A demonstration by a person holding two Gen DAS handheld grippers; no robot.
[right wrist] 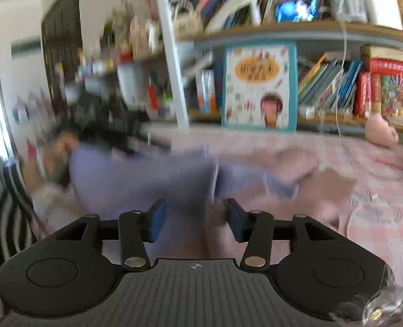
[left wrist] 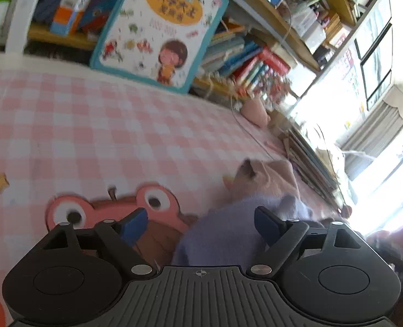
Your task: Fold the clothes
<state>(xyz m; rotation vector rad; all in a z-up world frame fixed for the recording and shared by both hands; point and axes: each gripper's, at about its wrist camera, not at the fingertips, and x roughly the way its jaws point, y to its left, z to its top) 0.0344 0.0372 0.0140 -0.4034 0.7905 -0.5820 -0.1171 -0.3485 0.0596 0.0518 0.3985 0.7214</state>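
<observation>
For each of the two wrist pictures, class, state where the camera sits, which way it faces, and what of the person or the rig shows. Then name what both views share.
Left wrist view: sits on the left gripper, tilted, facing across the pink checked cloth toward the bookshelf; its open jaws show, with the purple garment ahead.
Right wrist view: sits on the right gripper, facing the shelf more squarely; open jaws show, and a striped sleeve at left. Heavily blurred.
Shared: the purple garment, the checked cloth, the teal-bordered picture book and the pink plush toy.
</observation>
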